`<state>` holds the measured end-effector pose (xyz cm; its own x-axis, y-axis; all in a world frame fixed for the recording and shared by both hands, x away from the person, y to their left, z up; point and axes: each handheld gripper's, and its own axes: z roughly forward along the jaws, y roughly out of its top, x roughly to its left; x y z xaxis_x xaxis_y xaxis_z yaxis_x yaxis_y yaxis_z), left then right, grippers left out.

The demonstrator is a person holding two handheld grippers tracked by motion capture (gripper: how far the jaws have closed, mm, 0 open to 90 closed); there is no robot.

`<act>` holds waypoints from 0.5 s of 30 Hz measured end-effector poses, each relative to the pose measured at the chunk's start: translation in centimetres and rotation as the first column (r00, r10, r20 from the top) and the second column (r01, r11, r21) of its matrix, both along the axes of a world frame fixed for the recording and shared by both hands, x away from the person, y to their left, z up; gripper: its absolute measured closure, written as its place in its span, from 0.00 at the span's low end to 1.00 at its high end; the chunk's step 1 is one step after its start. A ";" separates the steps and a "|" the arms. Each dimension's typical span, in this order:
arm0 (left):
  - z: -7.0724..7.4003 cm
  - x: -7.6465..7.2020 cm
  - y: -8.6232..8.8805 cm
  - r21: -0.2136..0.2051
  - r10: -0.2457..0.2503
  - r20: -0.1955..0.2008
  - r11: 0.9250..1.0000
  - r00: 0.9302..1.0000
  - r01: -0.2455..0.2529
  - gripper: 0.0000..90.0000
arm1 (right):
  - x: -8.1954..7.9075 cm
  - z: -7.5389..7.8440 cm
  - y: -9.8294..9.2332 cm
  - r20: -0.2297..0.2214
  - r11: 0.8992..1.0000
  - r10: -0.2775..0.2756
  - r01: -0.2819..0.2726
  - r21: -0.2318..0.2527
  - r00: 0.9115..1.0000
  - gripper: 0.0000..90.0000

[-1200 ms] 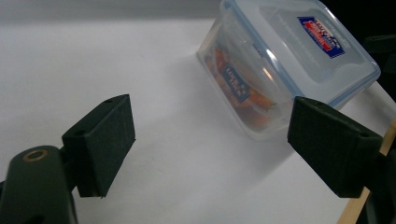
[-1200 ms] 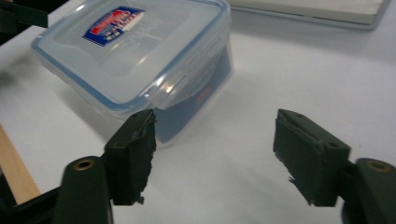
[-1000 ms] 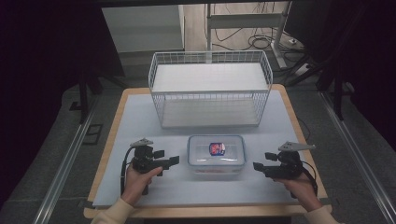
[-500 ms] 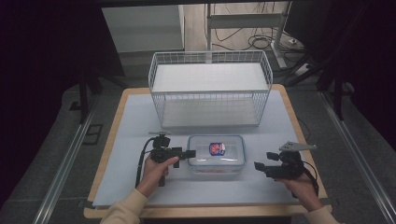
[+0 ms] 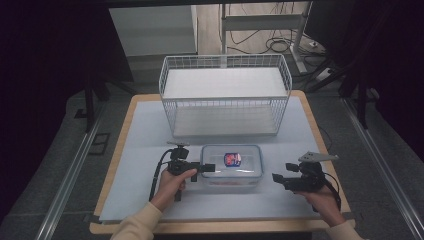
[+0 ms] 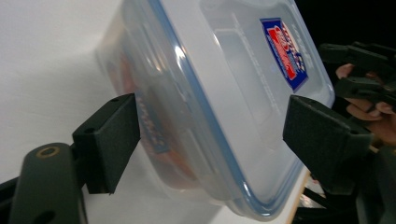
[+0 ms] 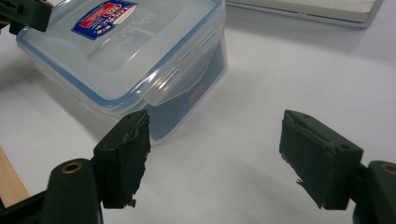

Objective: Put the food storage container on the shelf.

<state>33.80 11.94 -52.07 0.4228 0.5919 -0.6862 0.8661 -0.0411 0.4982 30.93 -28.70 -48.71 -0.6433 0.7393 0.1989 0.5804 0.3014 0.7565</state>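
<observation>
Item: clear lidded container (image 5: 231,166), on the white surface (image 5: 150,145). Left claw (image 6: 212,135): jaws spread astride the container's near end, just been closing, pads not visibly pressing. Right claw (image 7: 215,156): jaws spread, nothing between them; container just ahead-left. Wire basket (image 5: 225,95) stands beyond.

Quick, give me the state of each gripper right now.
Left gripper: jaws open astride the clear lidded container, have just been closing, pads not yet pressing.
Right gripper: open, holding nothing, short of the container's clasp end.
</observation>
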 end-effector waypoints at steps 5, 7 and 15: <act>0.2 -0.1 0.1 0.004 0.011 0.012 1.000 1.000 -0.011 0.26 | 0.0 0.1 0.1 0.000 1.000 0.000 0.000 -0.002 1.000 0.28; 0.3 -0.1 0.1 0.002 0.012 0.012 1.000 1.000 -0.012 0.28 | 0.1 0.1 0.2 0.001 1.000 0.002 -0.002 -0.002 1.000 0.28; 0.2 -0.1 0.3 -0.003 0.013 0.008 1.000 1.000 -0.013 0.30 | 0.7 1.4 0.6 0.008 0.999 0.007 -0.008 0.039 1.000 0.28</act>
